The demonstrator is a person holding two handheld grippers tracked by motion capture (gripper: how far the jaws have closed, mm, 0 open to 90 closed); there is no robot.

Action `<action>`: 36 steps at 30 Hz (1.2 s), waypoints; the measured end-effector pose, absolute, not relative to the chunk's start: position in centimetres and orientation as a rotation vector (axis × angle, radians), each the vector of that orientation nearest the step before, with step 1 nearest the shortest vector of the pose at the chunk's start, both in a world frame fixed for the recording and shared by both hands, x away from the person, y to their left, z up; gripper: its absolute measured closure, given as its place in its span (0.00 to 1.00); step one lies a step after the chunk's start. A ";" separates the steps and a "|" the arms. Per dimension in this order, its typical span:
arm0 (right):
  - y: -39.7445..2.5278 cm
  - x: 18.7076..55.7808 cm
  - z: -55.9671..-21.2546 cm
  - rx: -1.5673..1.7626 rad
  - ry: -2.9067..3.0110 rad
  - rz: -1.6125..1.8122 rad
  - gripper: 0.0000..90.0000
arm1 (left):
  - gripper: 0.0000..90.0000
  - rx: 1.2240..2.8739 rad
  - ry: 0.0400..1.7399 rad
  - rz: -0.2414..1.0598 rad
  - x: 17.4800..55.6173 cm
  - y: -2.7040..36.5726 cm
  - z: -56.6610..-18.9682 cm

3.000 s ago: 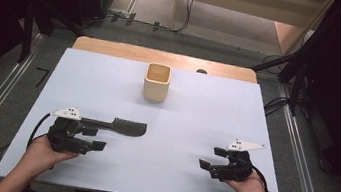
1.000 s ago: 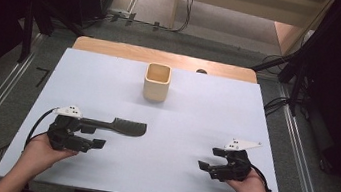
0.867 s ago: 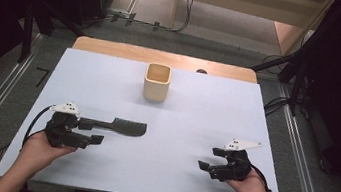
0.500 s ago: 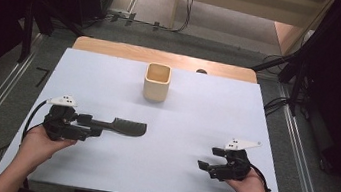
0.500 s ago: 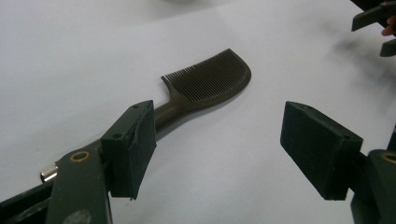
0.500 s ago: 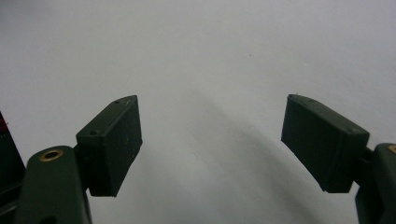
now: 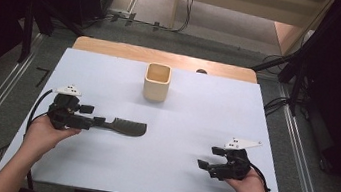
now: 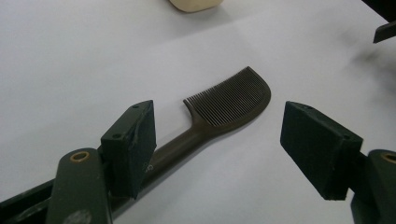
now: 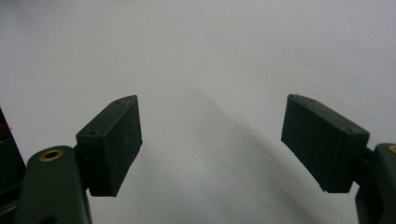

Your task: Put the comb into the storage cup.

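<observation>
1 comb (image 8: 219, 109), lying btwn left jaws. 1 cup (image 7: 157, 81), well beyond them. 2 grippers, 2 hands. 1 white sheet (image 7: 196, 115) under all.

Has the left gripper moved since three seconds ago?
Yes. The left gripper moved away from the person, toward the cup side, and is now level with the comb handle.

Table (image 7: 197, 105): white top, with a strip of bare wood along its far edge.
Cup (image 7: 157, 81): cream, square, upright, at the far middle.
Comb (image 7: 123, 127): dark, lying flat on the left side, handle pointing left.
Left gripper (image 7: 92, 117): held low at the comb's handle end, jaws pointing right.
Right gripper (image 7: 208, 158): near the right front edge, well apart from the comb, jaws pointing left.
</observation>
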State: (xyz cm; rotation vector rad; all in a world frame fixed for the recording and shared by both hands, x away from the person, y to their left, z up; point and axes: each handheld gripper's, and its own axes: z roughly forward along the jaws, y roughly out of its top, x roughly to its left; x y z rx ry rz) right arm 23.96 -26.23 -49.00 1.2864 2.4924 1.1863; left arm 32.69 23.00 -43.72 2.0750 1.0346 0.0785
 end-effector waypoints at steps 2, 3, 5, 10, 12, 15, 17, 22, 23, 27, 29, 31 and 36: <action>-26.2 24.0 -49.0 1.288 2.491 1.187 0.21 | 0.31 2.080 1.041 0.084 33.0 22.9 -43.7; -26.2 24.0 -49.0 1.288 2.491 1.187 0.21 | 0.31 2.079 1.046 0.086 33.2 22.9 -43.8; -26.2 24.0 -49.0 1.284 2.490 1.189 0.21 | 0.31 2.080 1.051 0.093 33.5 22.8 -43.8; -26.3 24.0 -49.0 1.287 2.489 1.190 0.21 | 0.31 2.068 1.058 0.088 34.3 23.0 -43.7; -26.3 24.0 -49.0 1.288 2.488 1.190 0.21 | 0.32 2.070 1.060 0.099 34.6 23.0 -43.7; -26.3 24.0 -48.9 1.285 2.488 1.189 0.21 | 0.32 2.089 1.051 0.117 35.1 22.8 -43.6; -26.3 24.0 -49.0 1.280 2.488 1.190 0.21 | 0.32 2.090 1.053 0.124 35.4 22.7 -43.7; -26.3 24.0 -49.0 1.279 2.491 1.190 0.21 | 0.32 2.095 1.065 0.125 36.1 22.7 -44.1; -26.3 24.0 -49.0 1.279 2.491 1.189 0.21 | 0.32 2.101 1.068 0.127 36.3 22.6 -44.2; -26.3 24.0 -48.9 1.276 2.491 1.190 0.21 | 0.32 2.104 1.077 0.135 36.8 22.5 -44.6; -26.3 23.9 -49.0 1.271 2.491 1.191 0.21 | 0.33 2.106 1.084 0.138 37.0 22.5 -44.7; -26.3 23.9 -48.9 1.272 2.491 1.188 0.21 | 0.33 2.119 1.086 0.145 37.0 22.5 -44.9; -26.2 23.9 -48.9 1.269 2.493 1.190 0.21 | 0.44 2.107 1.121 0.127 36.9 22.8 -45.0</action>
